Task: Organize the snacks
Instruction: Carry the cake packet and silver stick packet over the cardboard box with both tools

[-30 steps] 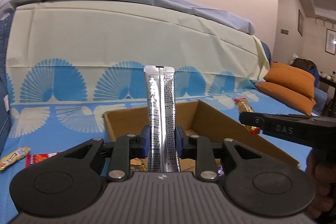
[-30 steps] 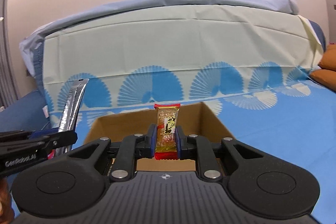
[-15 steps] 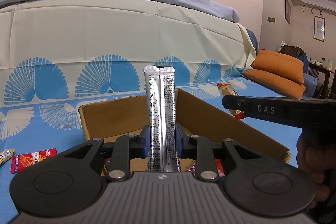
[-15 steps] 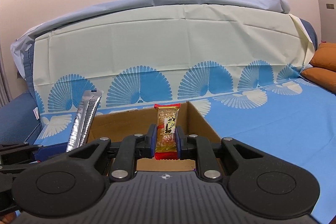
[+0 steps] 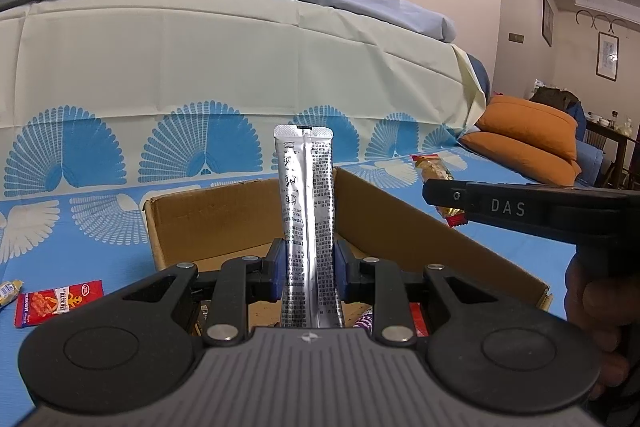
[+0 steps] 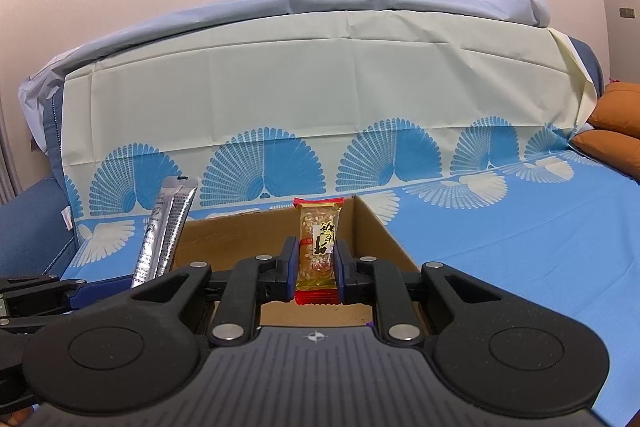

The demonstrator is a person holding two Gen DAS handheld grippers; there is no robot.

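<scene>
My left gripper (image 5: pixel 308 269) is shut on a tall silver stick pack (image 5: pixel 306 203) that stands upright over the open cardboard box (image 5: pixel 208 223). My right gripper (image 6: pixel 316 265) is shut on a clear snack bar with red ends (image 6: pixel 318 247), held upright over the same cardboard box (image 6: pixel 384 239). In the left wrist view the right gripper (image 5: pixel 440 193) reaches in from the right with the snack bar (image 5: pixel 434 169). In the right wrist view the silver stick pack (image 6: pixel 166 231) shows at the left. A few wrapped snacks lie in the box under the left gripper.
A red snack packet (image 5: pixel 56 301) and a small yellow candy (image 5: pixel 8 291) lie on the blue patterned cloth left of the box. A covered sofa back (image 5: pixel 200 67) rises behind. Orange cushions (image 5: pixel 524 143) sit at the right. A person's hand (image 5: pixel 592 315) holds the right gripper.
The left wrist view has swung so the box sits more centred under the stick pack. The right gripper with its snack bar has shifted left in that view. Both grips are unchanged.
</scene>
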